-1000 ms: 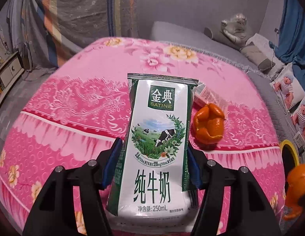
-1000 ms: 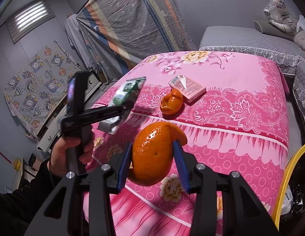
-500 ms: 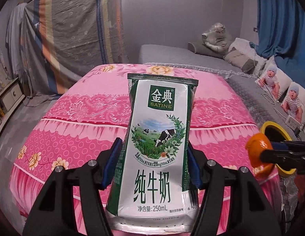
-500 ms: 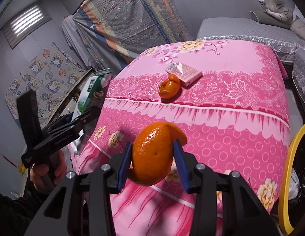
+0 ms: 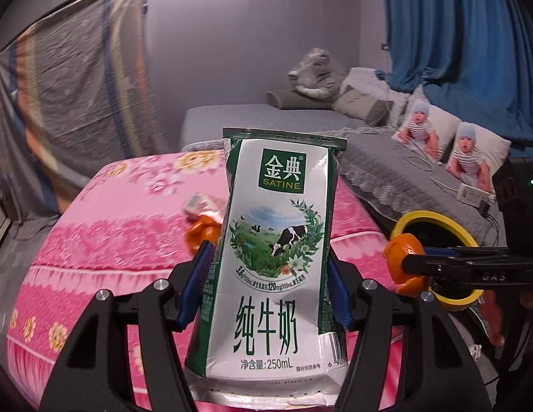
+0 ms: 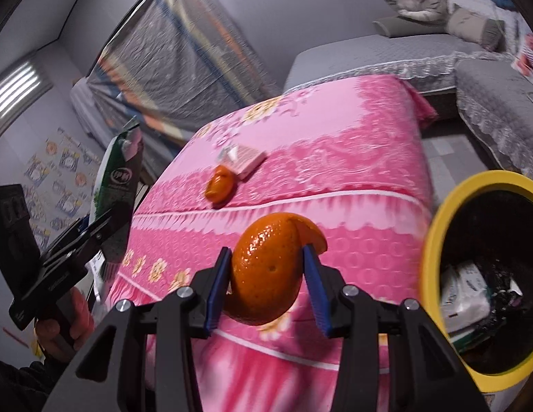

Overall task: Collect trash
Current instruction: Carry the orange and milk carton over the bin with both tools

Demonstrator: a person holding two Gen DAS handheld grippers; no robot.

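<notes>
While your left hand grips its handle at the far left of the right wrist view, your left gripper is clamped on the milk carton, both blue pads pressed flat against its sides, the carton upright and off the bed. Further right, on the pink bedspread, a loose orange peel lies touching a small flattened box; blur makes the box's print hard to read. Right of that, your right gripper is closed on a second piece of peel, one pad on each side, held in the air just beside the bin. The yellow-rimmed bin stands at the far right, off the bed's corner, with white wrappers lying inside it.
</notes>
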